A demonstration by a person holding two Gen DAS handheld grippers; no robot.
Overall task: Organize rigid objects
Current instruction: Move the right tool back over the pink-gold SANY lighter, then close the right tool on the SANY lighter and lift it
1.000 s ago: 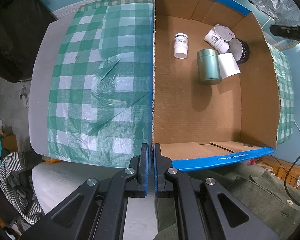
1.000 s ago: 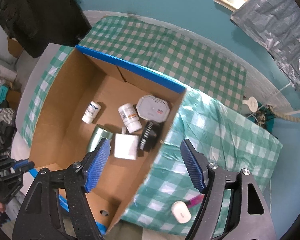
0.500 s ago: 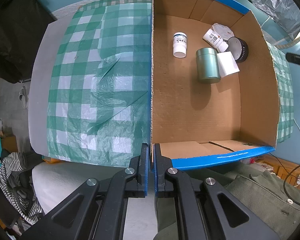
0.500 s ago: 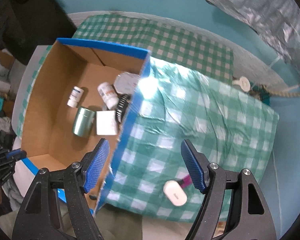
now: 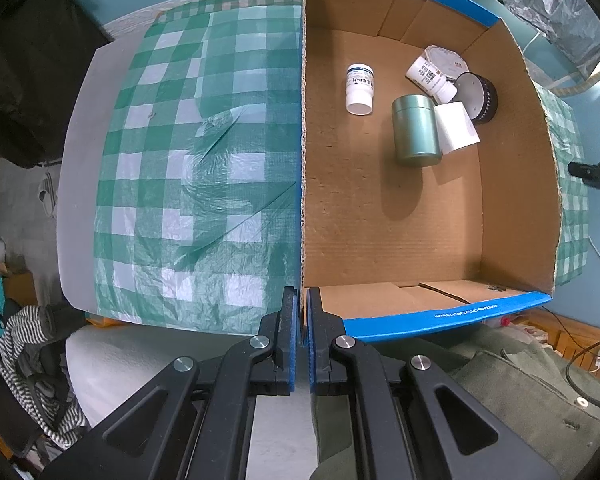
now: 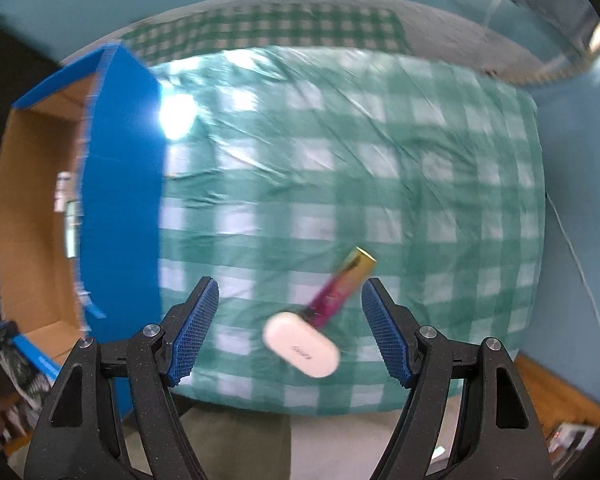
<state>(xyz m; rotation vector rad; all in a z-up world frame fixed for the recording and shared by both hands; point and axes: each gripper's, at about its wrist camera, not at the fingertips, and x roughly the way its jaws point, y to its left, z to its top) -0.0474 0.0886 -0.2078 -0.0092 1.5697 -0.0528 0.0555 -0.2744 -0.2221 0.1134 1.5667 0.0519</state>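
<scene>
My left gripper (image 5: 302,312) is shut on the near left corner wall of a cardboard box (image 5: 302,184) with blue outer sides. Inside the box lie a green tin (image 5: 416,130), two white pill bottles (image 5: 359,88) (image 5: 430,76), a white block (image 5: 456,128), a black round object (image 5: 478,96) and a white octagonal case (image 5: 444,56). My right gripper (image 6: 290,316) is open above the checked cloth, to the right of the box (image 6: 120,200). A white oval case (image 6: 300,344) and a pink-and-gold tube (image 6: 340,284) lie on the cloth between its fingers.
A green-and-white checked cloth (image 5: 204,168) (image 6: 360,168) covers the table on both sides of the box. The table's near edge runs just below both grippers. A striped garment (image 5: 32,344) hangs at the lower left. Olive clothing (image 5: 500,400) is below the box.
My right gripper has swung right, from over the box to over the cloth, and come lower toward the white case and tube. My left gripper has kept its hold on the box wall.
</scene>
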